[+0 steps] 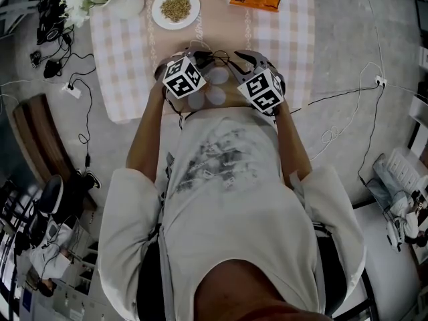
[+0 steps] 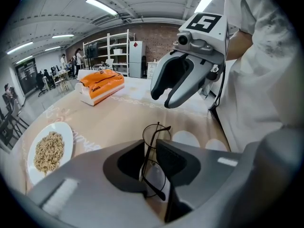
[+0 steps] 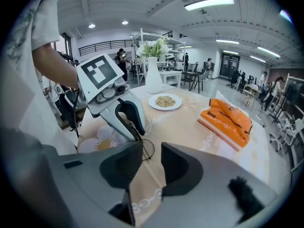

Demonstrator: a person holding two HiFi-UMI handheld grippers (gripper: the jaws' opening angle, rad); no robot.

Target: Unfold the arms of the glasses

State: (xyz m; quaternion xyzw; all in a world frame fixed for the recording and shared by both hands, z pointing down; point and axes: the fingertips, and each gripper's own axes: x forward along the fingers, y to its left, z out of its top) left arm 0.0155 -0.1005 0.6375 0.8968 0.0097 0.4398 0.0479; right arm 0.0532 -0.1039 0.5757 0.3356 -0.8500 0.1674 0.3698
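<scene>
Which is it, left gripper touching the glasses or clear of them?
Touching. In the left gripper view the glasses stand pinched by their frame in the narrow slot between the jaws of the left gripper.

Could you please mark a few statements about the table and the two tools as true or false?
1. The left tool is shut on the thin black wire-framed glasses. True.
2. The right tool grips the glasses too. False: its jaws stand apart, with only the checked tablecloth between them.
3. The round white plate holds pale grains. True.
4. The flat orange packet lies on the floor. False: it lies on the tablecloth.
</scene>
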